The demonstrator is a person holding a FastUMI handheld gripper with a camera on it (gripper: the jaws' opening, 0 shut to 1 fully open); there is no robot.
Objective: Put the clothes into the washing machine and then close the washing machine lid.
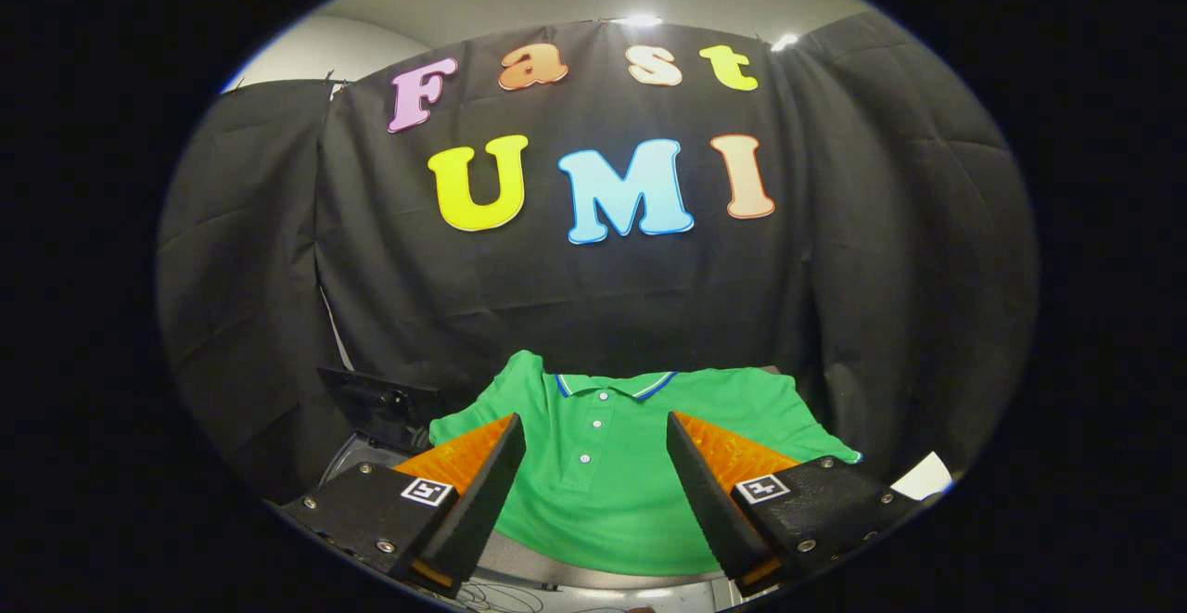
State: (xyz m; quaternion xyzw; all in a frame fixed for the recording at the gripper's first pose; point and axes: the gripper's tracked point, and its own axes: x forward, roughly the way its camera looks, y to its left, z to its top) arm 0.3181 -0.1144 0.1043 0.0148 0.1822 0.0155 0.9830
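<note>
Left of the shirt [631,492] sits a dark hinged part [376,400], perhaps the washer's lid. Your gripper [595,446] hangs released, holding nothing, orange ribbed fingers [464,453] flanking the placket. The shirt lies flat just ahead, collar away from you, soft green knit. Right of it, something white [923,477].
</note>
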